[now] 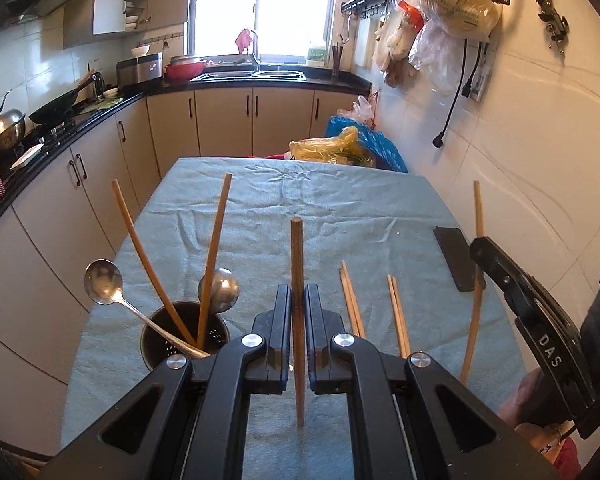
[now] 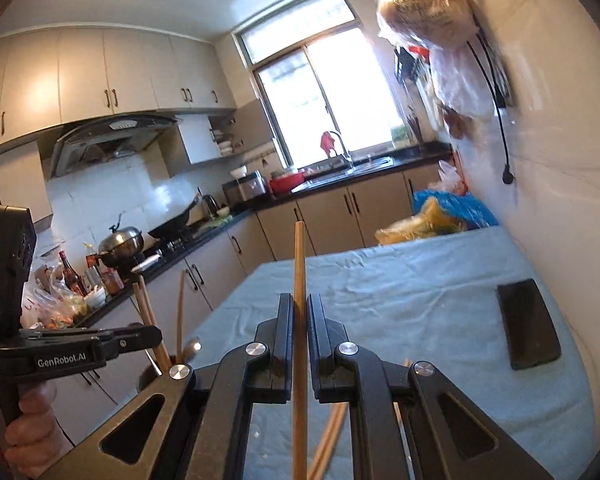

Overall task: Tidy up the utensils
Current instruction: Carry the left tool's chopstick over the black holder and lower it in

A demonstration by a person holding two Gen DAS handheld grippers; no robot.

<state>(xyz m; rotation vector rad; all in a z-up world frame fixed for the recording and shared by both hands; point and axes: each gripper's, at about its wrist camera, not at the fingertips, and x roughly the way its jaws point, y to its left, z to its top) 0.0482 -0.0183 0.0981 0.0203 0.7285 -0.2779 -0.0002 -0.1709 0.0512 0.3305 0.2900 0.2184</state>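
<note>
In the left wrist view my left gripper [image 1: 297, 292] is shut on a dark brown chopstick [image 1: 297, 248], held upright above the blue tablecloth. To its left stands a black perforated holder [image 1: 156, 332] with two chopsticks and two metal spoons [image 1: 102, 280] in it. Two pairs of loose chopsticks [image 1: 352, 304] lie on the cloth to the right. In the right wrist view my right gripper [image 2: 300, 300] is shut on a pale chopstick [image 2: 299, 256], lifted well above the table. The left gripper [image 2: 156, 334] shows at that view's left, over the holder [image 2: 146, 378].
A black phone [image 1: 456, 258] lies on the cloth near the tiled wall. Yellow and blue plastic bags [image 1: 340, 148] sit past the table's far end. A counter with a wok and pots [image 1: 56, 108] runs along the left. Bags and a cord hang on the right wall.
</note>
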